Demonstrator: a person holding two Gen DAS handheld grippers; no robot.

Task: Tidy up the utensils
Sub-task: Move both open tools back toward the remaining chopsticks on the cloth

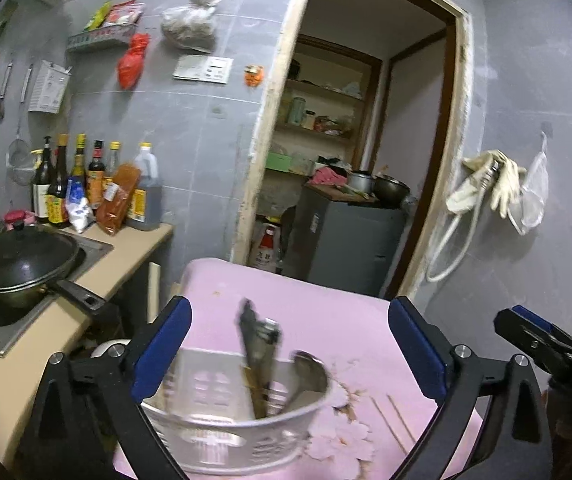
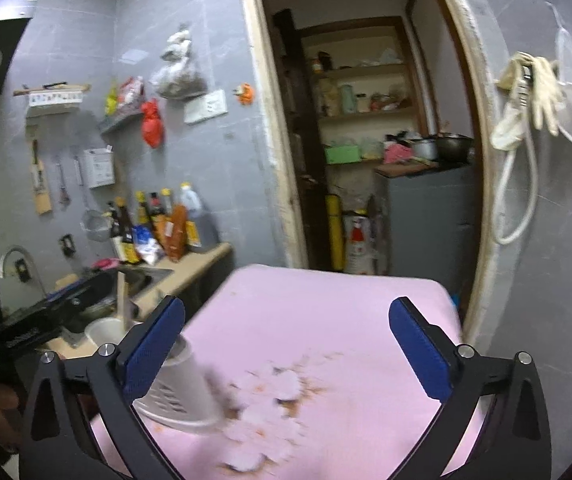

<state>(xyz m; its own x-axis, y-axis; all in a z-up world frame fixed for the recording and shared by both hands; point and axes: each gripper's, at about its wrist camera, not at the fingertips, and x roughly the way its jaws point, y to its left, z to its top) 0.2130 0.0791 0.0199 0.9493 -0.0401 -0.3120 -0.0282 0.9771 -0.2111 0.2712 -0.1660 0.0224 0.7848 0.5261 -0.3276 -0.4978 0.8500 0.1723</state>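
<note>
A white perforated utensil basket [image 1: 238, 412] is found standing on the pink floral table covering [image 1: 326, 312], at its near left part. Inside it, a dark-handled utensil bundle [image 1: 258, 344] stands close to upright, its long axis leaning slightly to the far left, and a metal spoon [image 1: 308, 372] rests against the right side of the rim; motion blur prevents closer identification of the bundle. The left gripper [image 1: 290, 344] is held wide apart with nothing between its blue pads, and the basket lies directly between and just below them, the handles rising into the gap. The right gripper [image 2: 286, 344] is likewise spread and empty; in its view the basket [image 2: 178, 396] lies to the near left, partly hidden behind the left finger, so it is offset from the jaw line. A pair of thin chopsticks [image 1: 392, 420] appears to lie flat on the covering to the right of the basket, long axis running near to far, though faintly resolved. It is judged that the left gripper is the nearer to the basket, while the chopsticks lie toward the right gripper's side.
</note>
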